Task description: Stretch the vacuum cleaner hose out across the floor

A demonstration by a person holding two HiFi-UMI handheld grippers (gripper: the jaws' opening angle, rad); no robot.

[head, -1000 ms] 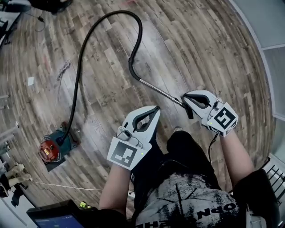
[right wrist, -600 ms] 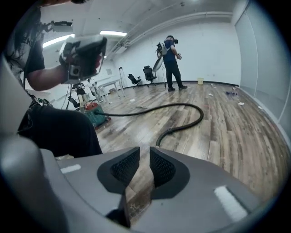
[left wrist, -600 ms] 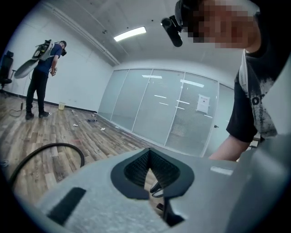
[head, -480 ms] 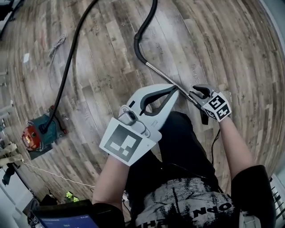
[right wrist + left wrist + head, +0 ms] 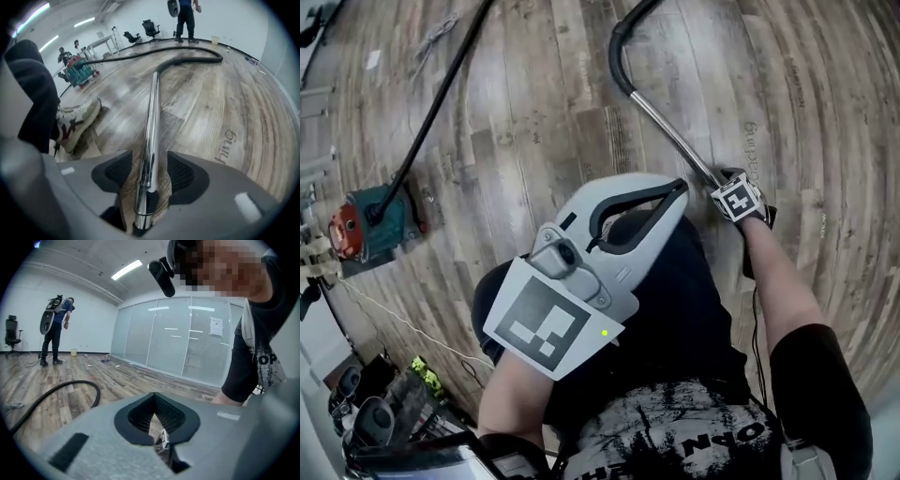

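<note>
Straddling the wand (image 5: 670, 131), the right gripper (image 5: 149, 176) has just been opening its jaws, now wide and not pressing it. The left gripper (image 5: 677, 191) is closed, empty. The hose (image 5: 441, 101) bends far, then left to the vacuum (image 5: 361, 223); straightening seemingly remains.

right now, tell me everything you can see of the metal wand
The wand is a straight, shiny chrome tube with a dark collar near its near end. Its far end joins the black hose at a bend. The near end sits between the right claw's jaws, which have just been opening; the pads stand clear of it. It lies low along the wood floor.
</note>
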